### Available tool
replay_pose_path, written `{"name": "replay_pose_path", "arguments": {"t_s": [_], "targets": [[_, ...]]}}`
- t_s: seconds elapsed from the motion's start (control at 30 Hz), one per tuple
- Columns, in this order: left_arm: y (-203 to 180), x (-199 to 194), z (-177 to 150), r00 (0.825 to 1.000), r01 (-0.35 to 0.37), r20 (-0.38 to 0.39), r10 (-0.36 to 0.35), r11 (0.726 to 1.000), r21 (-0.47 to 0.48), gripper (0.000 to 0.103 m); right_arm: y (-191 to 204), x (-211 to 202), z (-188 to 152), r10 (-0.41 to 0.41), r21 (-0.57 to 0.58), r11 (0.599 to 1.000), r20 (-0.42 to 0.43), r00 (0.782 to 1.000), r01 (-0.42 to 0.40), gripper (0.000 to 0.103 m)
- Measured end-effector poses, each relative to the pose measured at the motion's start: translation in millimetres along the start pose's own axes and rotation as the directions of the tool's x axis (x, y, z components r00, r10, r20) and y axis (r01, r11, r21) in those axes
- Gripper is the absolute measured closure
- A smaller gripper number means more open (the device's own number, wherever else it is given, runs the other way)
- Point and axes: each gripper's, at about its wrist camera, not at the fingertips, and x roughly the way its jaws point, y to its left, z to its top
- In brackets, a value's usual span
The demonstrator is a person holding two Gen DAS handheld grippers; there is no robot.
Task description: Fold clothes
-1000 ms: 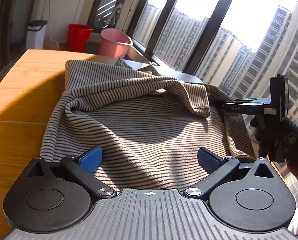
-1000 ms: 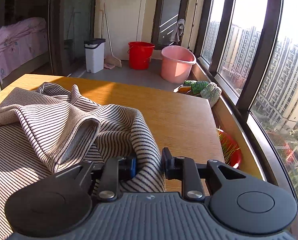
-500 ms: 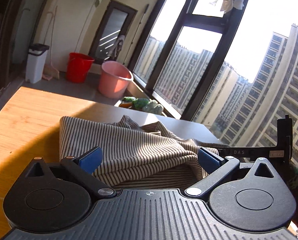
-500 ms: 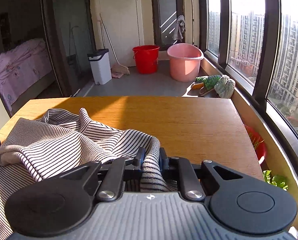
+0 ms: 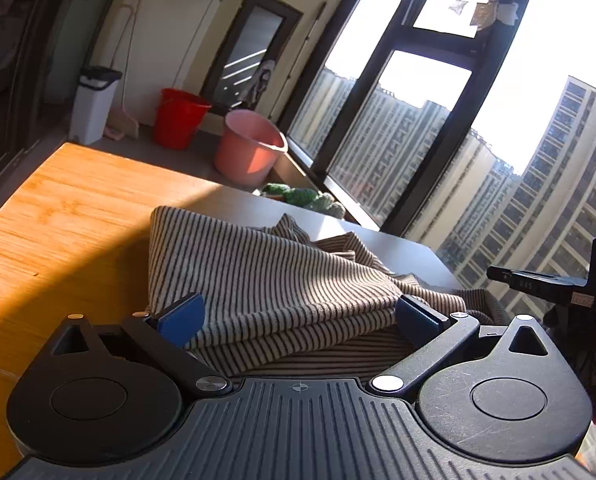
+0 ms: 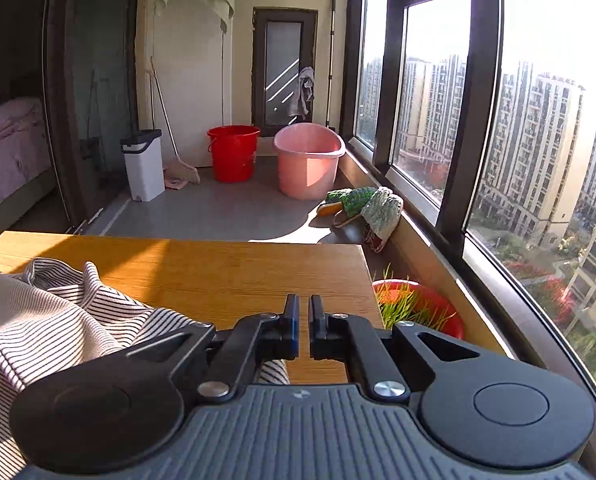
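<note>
A brown-and-white striped garment (image 5: 273, 276) lies bunched in folds on the wooden table (image 5: 69, 216). My left gripper (image 5: 298, 314) is open over its near edge, with blue pads (image 5: 181, 316) wide apart and cloth lying under and between them, untouched. In the right wrist view the garment (image 6: 57, 328) lies to the left, and a strip of it shows under the left finger. My right gripper (image 6: 304, 328) has its jaws closing to a narrow slit; only bare table shows through it. The right gripper (image 5: 538, 284) also appears at the garment's right end.
The table's far edge (image 6: 217, 242) drops to a grey floor with a white bin (image 6: 143, 168), a red bucket (image 6: 233, 152) and a pink tub (image 6: 308, 164). A red bowl of grass (image 6: 418, 308) sits by the table's right edge, under tall windows.
The right jaws came together and the fold of cloth that stood between them is no longer there. Both views lifted toward the room; the left gripper stayed open near the garment's edge.
</note>
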Motion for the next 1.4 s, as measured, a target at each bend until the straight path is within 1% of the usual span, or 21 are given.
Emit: {"name": "replay_pose_path", "arguments": {"t_s": [0.03,0.1,0.13,0.17,0.23,0.3,0.37,0.43,0.5,0.57,0.63,0.7,0.77,0.87,0.93,1.03,1.17,1.23,1.3,1.33,1.4], "targets": [[0.0,0.0,0.0,1.0,0.0,-0.001,0.0,1.0,-0.001,0.0,1.9,-5.2,-1.2,0.083,0.055,0.995,-0.019,0.996,-0.082,0.096],[-1.0,1.8,0.9,1.0,0.001,0.006,-0.001,1.0,-0.003,0.0,13.6,-3.6,-8.5,0.184,0.112,0.978,-0.074,0.98,-0.175,0.091],[-0.2,1.2,0.9,1.0,0.001,0.011,-0.001,1.0,-0.002,0.0,19.4,-2.9,-12.2,0.234,0.143,0.965,-0.099,0.967,-0.219,0.081],[-0.1,-0.4,0.7,1.0,0.003,0.019,-0.003,1.0,-0.002,0.0,25.5,-1.2,-16.0,0.274,0.167,0.953,-0.122,0.954,-0.252,0.066],[-0.1,-4.0,-0.2,0.999,0.007,0.036,-0.007,1.0,0.002,0.0,39.5,10.3,-24.8,0.256,0.145,0.961,-0.16,0.953,-0.234,0.054],[0.2,-7.8,-1.1,0.999,0.01,0.053,-0.01,1.0,0.005,0.0,55.9,23.3,-31.7,0.246,0.143,0.965,-0.206,0.947,-0.219,0.059],[1.7,-11.0,-1.0,0.998,0.007,0.068,-0.007,1.0,0.001,0.0,75.9,22.0,-25.0,0.26,0.12,0.963,-0.196,0.946,-0.24,0.092],[6.8,-16.5,0.3,0.994,-0.025,0.102,0.027,0.999,-0.025,0.0,93.4,8.5,-5.3,0.291,0.069,0.956,-0.12,0.949,-0.284,0.099],[13.0,-21.6,3.2,0.989,-0.055,0.131,0.062,0.997,-0.058,0.0,113.2,-18.2,22.6,0.302,-0.029,0.953,0.001,0.953,-0.302,0.099],[21.8,-23.1,6.2,0.989,-0.064,0.13,0.078,0.993,-0.103,0.0,121.1,-32.1,44.5,0.311,-0.081,0.949,0.071,0.948,-0.306,0.099],[27.3,-23.1,8.0,0.99,-0.065,0.116,0.081,0.989,-0.132,0.0,118.2,-32.4,55.1,0.295,-0.069,0.955,0.09,0.951,-0.29,0.099],[26.6,-22.1,8.3,0.99,-0.074,0.108,0.088,0.989,-0.127,0.0,107.2,-15.9,46.8,0.255,-0.015,0.967,0.035,0.966,-0.255,0.099],[24.6,-20.8,8.3,0.991,-0.082,0.1,0.093,0.99,-0.114,0.0,91.3,10.1,21.1,0.189,0.036,0.982,-0.06,0.98,-0.187,0.098],[22.5,-19.5,7.5,0.992,-0.085,0.09,0.094,0.992,-0.096,0.0,60.8,38.4,-23.4,0.1,0.133,0.988,-0.16,0.982,-0.079,0.095],[23.0,-19.0,8.1,0.992,-0.083,0.084,0.091,0.992,-0.099,0.0,43.3,37.6,-40.6,0.114,0.191,0.978,-0.132,0.985,-0.088,0.093],[26.8,-18.4,7.6,0.994,-0.072,0.074,0.08,0.991,-0.112,0.0,35.3,27.4,-46.6,0.106,0.196,0.977,-0.089,0.99,-0.087,0.091],[25.8,-19.2,8.4,0.996,-0.048,0.074,0.056,0.994,-0.103,0.0,35.8,18.2,-50.1,0.029,0.121,0.993,-0.094,0.995,-0.018,0.09],[20.9,-22.5,8.1,0.996,-0.037,0.073,0.042,0.996,-0.075,0.0,34.7,0.0,-47.3,-0.015,0.061,0.998,-0.063,0.998,0.019,0.087],[12.4,-27.0,9.6,0.997,-0.021,0.071,0.023,0.999,-0.036,0.0,33.3,-28.6,-46.5,-0.015,-0.021,1.0,-0.023,1.0,0.015,0.072],[8.6,-28.2,10.9,0.998,-0.013,0.068,0.014,1.0,-0.021,0.0,33.2,-42.7,-46.8,-0.012,-0.065,0.998,-0.009,1.0,0.012,0.06],[-2.3,-30.2,12.8,0.999,0.012,0.052,-0.013,1.0,0.011,0.0,39.4,-68.8,-54.2,0.013,-0.177,0.984,-0.031,0.999,-0.018,0.057]]}}
